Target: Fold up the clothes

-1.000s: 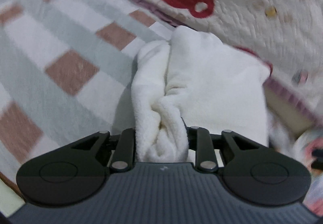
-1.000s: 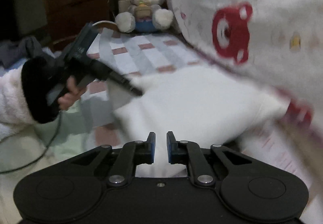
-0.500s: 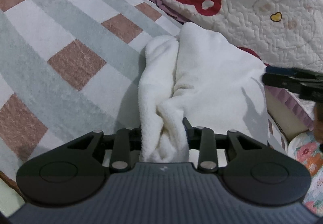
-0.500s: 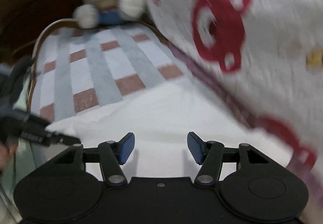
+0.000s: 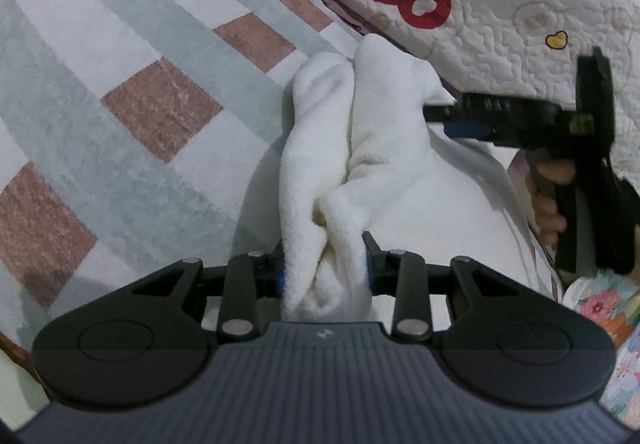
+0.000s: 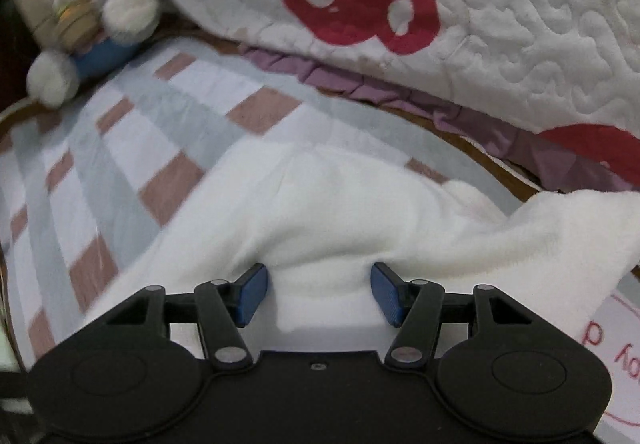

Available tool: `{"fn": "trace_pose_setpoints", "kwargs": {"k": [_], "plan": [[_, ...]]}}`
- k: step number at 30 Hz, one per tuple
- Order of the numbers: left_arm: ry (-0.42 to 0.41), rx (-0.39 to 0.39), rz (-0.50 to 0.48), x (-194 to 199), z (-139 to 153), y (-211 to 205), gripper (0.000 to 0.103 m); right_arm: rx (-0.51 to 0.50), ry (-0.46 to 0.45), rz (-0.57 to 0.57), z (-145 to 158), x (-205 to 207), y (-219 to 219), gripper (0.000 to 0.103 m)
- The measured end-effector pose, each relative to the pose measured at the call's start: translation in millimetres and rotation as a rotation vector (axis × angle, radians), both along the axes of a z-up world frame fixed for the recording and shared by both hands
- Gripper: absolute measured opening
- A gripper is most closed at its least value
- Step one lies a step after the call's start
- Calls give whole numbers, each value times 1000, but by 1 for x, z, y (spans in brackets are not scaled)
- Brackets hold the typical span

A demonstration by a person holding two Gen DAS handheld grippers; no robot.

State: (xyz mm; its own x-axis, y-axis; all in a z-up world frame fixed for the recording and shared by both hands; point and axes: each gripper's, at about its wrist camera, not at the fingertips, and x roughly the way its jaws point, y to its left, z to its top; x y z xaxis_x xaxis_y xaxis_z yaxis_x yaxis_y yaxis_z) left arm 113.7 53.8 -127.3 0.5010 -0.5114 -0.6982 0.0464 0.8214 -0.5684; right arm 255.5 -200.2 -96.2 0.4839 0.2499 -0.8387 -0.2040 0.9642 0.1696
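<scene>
A white fleecy garment (image 5: 384,148) lies on the checked bedspread (image 5: 140,64). My left gripper (image 5: 324,264) is shut on a bunched, twisted fold at the garment's near end. My right gripper (image 6: 318,286) is open, its blue pads (image 6: 252,292) standing on either side of a raised ridge of the same white garment (image 6: 320,204) without pinching it. In the left wrist view the right gripper (image 5: 438,120) reaches in from the right at the garment's far corner, held by a person's hand (image 5: 548,200).
A quilted cover with red bear prints (image 5: 480,4) and a purple frill (image 6: 360,84) borders the garment on the far side. A plush rabbit (image 6: 88,4) sits at the far left end of the bedspread. Floral fabric (image 5: 600,312) shows at the lower right.
My right gripper opened wide, swung down and rolled onto the garment's edge, and came into the left wrist view from the right. My left gripper kept its hold in place.
</scene>
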Motion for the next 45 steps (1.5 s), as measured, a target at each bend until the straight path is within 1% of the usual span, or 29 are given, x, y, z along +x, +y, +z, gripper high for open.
{"fn": "trace_pose_setpoints", "kwargs": {"k": [3,6,7,9,12,13,14,15,16,18,21,24,27,29,31,32,34,36,38,39,40,41,42,43,44,45], "plan": [[-5,12,-1,1,2,0,33,11,0,-21,-1,10,0,63],[4,9,5,1,1,3,34,-40,-31,36,1,12,7,62],[7,8,5,1,1,3,34,-86,-60,84,5,9,13,60],[13,7,5,0,1,3,34,-147,-151,152,18,-5,19,60],[11,14,2,0,1,1,34,-48,-182,119,37,-14,1,59],[12,15,2,0,2,1,34,-15,-186,106,42,-16,-5,56],[12,16,2,0,2,1,34,14,-146,81,41,-13,-11,53],[9,20,0,0,2,0,34,27,-84,66,34,-5,-14,50],[6,23,-2,0,2,0,34,39,-28,50,27,2,-17,49],[1,31,-6,1,3,-2,34,35,12,11,11,14,-16,49],[-2,33,-7,1,3,-2,36,87,27,-43,-4,34,-12,50],[-1,25,-6,0,2,-1,36,25,12,-12,-8,51,3,51],[2,18,-2,0,1,-1,37,-20,1,26,-2,54,9,51],[5,12,0,0,1,0,37,-28,-62,51,13,36,9,51],[9,5,4,0,2,2,37,52,-134,80,35,1,1,50],[11,2,7,0,2,4,37,95,-155,92,44,-20,-4,50],[11,5,10,1,4,5,37,96,-198,152,58,-71,-10,50],[7,15,12,1,7,6,37,15,-250,258,62,-118,-9,50],[-13,41,30,0,14,8,36,-124,-282,366,53,-167,-3,50],[-55,60,49,-5,22,10,33,-189,-290,403,48,-188,-1,51],[-124,75,66,-10,33,11,29,-224,-301,392,43,-204,-3,52],[-191,85,82,-15,45,12,29,-254,-312,381,39,-219,-5,52],[-251,82,91,-20,56,13,29,-237,-319,369,35,-230,-8,52],[-298,66,86,-23,63,11,28,-197,-299,369,32,-236,-12,53],[-337,51,74,-26,69,8,28,-153,-259,374,26,-237,-13,55],[-347,36,45,-28,69,0,28,-147,-249,364,18,-239,-13,56]]}}
